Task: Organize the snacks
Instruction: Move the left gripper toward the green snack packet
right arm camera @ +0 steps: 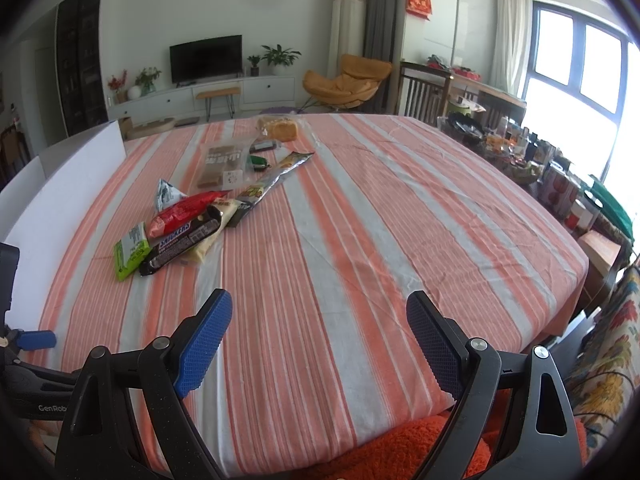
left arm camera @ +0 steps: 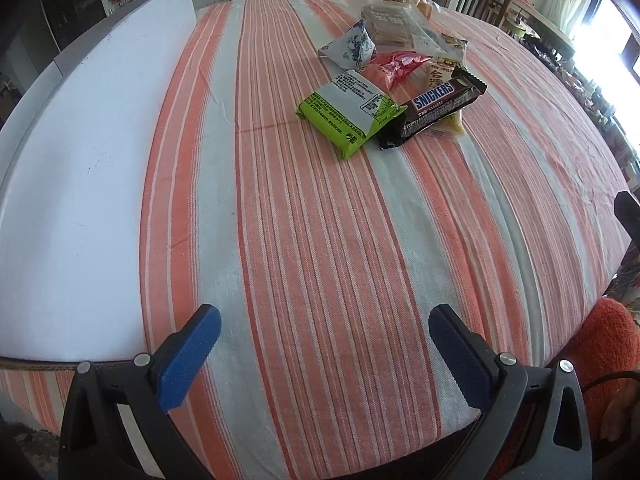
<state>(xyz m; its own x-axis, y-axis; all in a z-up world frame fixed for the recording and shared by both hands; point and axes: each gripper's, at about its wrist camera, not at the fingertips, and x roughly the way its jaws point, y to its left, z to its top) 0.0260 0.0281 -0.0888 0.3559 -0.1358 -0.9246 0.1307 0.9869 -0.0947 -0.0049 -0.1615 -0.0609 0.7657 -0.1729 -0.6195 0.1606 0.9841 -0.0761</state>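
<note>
Both grippers are just hanging out near the front edge of the table, nothing in either one: the left gripper (left arm camera: 325, 326) has its blue pads spread wide over bare cloth, and the right gripper (right arm camera: 319, 312) is gaping the same way. Under them is a tablecloth (right arm camera: 360, 216) in orange and white stripes, a bit creased. The snacks sit in a loose pile well ahead, toward the left: a green packet (left arm camera: 349, 114) touching a Snickers bar (left arm camera: 434, 110), a red wrapper (left arm camera: 394, 65) behind them, and a long silver packet (right arm camera: 272, 182) further back. A white board (left arm camera: 80, 184) runs along the table's left side. Beyond is a living room with a TV (right arm camera: 205, 58), an orange chair (right arm camera: 347, 80) and a bright window (right arm camera: 580, 80).
</note>
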